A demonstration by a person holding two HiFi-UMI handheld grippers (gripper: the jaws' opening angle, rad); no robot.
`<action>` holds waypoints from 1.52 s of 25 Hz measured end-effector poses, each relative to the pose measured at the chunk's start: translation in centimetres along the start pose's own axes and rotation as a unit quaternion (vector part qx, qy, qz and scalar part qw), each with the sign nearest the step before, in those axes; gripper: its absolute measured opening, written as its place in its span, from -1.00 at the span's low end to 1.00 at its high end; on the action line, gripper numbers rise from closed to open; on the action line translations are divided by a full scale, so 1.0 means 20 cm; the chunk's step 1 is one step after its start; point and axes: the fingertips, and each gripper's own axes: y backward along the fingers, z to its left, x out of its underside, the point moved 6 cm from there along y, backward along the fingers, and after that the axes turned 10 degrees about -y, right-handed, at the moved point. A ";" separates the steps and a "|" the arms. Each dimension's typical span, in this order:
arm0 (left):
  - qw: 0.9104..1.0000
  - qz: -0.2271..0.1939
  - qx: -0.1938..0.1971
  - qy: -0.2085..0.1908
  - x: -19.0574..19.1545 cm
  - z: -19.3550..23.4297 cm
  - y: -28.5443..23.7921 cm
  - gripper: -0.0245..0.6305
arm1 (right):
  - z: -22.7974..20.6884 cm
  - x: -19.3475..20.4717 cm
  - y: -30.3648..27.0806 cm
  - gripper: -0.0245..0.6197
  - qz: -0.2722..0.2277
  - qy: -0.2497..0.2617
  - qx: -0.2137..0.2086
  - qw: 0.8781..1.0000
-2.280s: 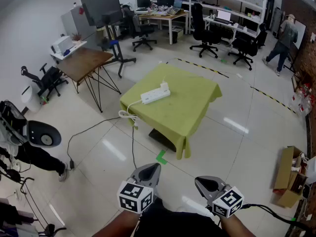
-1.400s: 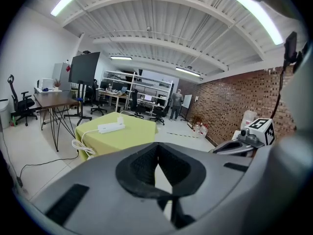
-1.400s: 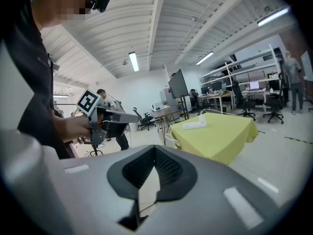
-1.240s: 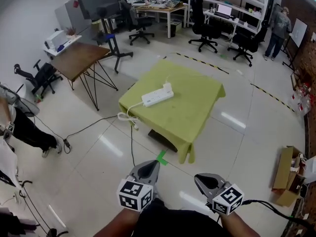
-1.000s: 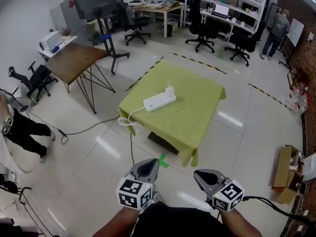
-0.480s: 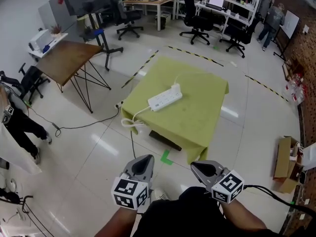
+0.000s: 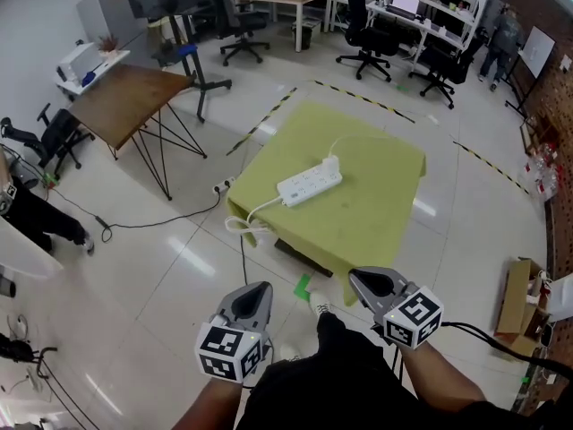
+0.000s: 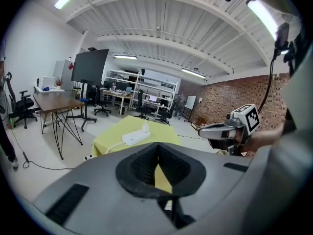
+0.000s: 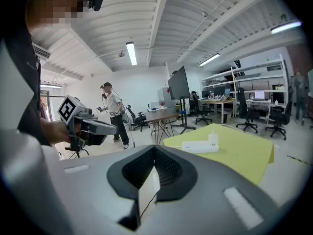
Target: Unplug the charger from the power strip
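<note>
Head view: charger [image 7: 332, 164] seated in far end of power strip [image 7: 309, 184], mid-counter [image 7: 380, 218], well apart from me. My left tool [image 7: 253, 292], right tool [image 7: 369, 280]: both pressed together, empty. Unplugging not begun; approach, grip and pull remain.

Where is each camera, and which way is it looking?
Head view: on the person's head, looking down at the green table and power strip; both arms, the left tool and right tool show.
Left gripper view: rides the left tool, looking along its shut jaws toward the table; right tool at right.
Right gripper view: rides the right tool, facing the table too; left tool at left.
Shared: all three see the power strip.
</note>
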 end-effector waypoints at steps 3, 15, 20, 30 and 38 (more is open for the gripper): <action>1.000 -0.003 -0.020 0.002 -0.03 0.08 -0.04 -0.91 | -0.11 -0.06 -0.08 -0.91 -0.001 0.003 0.002 1.000; 0.999 0.023 -0.038 -0.003 -0.15 0.21 -0.47 -0.91 | -0.74 -0.13 -0.52 -0.69 0.038 -0.018 0.039 0.998; 0.998 0.049 -0.032 0.000 -0.21 0.21 -0.64 -0.91 | -0.98 -0.14 -0.69 -0.51 0.054 -0.015 0.056 0.997; 0.993 0.097 -0.057 0.015 -0.20 0.27 -0.88 -0.91 | -1.43 -0.19 -1.09 -0.08 0.070 -0.027 0.100 0.992; 0.989 0.128 -0.066 0.030 -0.13 0.32 -0.96 -0.91 | -1.58 -0.17 -1.37 0.04 0.099 -0.020 0.100 0.990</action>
